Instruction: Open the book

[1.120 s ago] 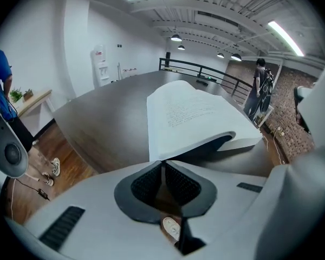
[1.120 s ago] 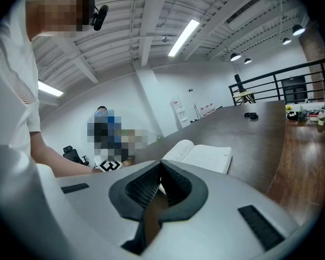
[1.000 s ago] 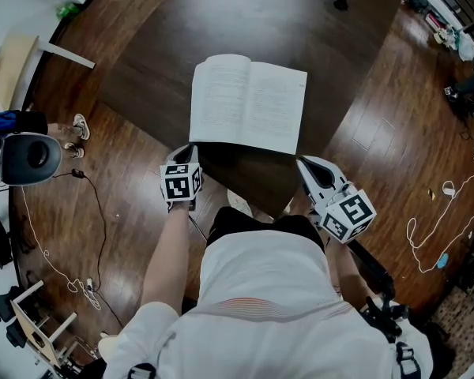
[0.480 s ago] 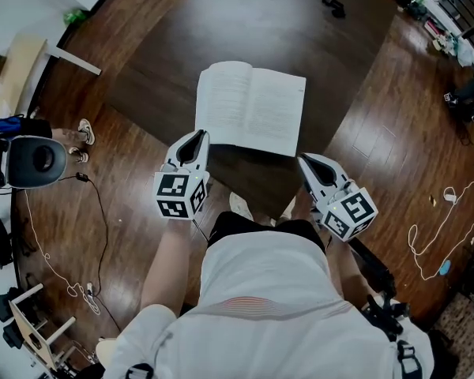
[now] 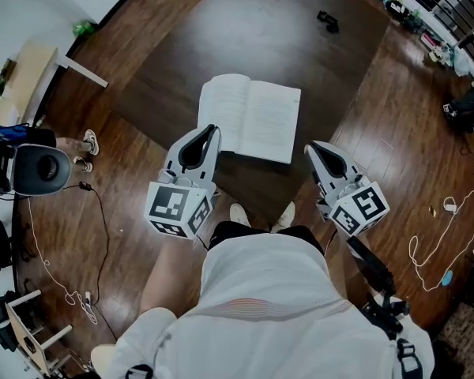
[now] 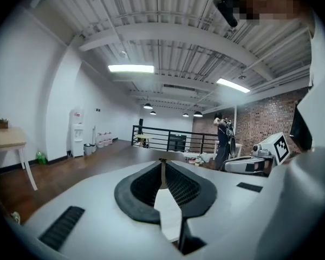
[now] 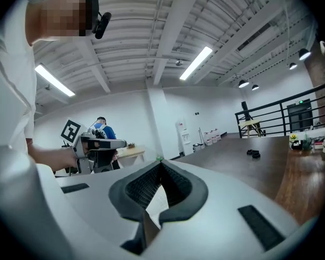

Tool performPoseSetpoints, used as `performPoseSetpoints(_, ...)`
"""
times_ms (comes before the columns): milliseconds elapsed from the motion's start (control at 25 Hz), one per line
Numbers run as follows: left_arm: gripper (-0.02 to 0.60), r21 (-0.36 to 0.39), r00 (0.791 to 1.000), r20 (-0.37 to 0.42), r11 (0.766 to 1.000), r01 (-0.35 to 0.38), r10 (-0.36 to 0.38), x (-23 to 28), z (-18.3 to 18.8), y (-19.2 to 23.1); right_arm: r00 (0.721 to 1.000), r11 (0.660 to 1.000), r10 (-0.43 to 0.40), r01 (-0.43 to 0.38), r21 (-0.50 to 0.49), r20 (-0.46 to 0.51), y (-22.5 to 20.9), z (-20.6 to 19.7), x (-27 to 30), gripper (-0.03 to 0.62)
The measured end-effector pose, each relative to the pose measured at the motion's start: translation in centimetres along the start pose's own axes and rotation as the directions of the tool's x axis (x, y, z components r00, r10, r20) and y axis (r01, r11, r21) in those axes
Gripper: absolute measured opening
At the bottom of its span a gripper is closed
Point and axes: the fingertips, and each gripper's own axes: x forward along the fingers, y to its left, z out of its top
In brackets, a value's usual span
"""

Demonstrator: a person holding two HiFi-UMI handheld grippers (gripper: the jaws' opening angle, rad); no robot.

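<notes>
Left claw (image 5: pixel 211 130) higher, near open book (image 5: pixel 250 117)

The head camera looks steeply down onto the bench (image 5: pixel 300 54). Each gripper camera sits close behind its own fingers (image 6: pixel 143 191), facing almost level across the room. The left one catches my right gripper (image 6: pixel 233 165), the right one my left gripper (image 7: pixel 122 143); right and head views share the bench's far edge.
</notes>
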Motion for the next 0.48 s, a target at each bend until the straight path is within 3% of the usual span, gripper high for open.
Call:
performPoseSetpoints(280, 0.034, 0.035, 0.995, 0.095, 0.999, 0.035, -0.038, -2.7, 4.5, -4.2, 0.997, 0.999, -0.016, 0.020, -0.046, 0.080, 0.4, 4.5, -2.9, 0.003)
performPoseSetpoints(480, 0.034, 0.043, 0.992, 0.122, 0.998, 0.039, -0.044, -3.5, 5.6, -5.2, 0.994, 0.996, -0.021, 0.030, -0.079, 0.109, 0.6, 6.2, -3.6, 0.003)
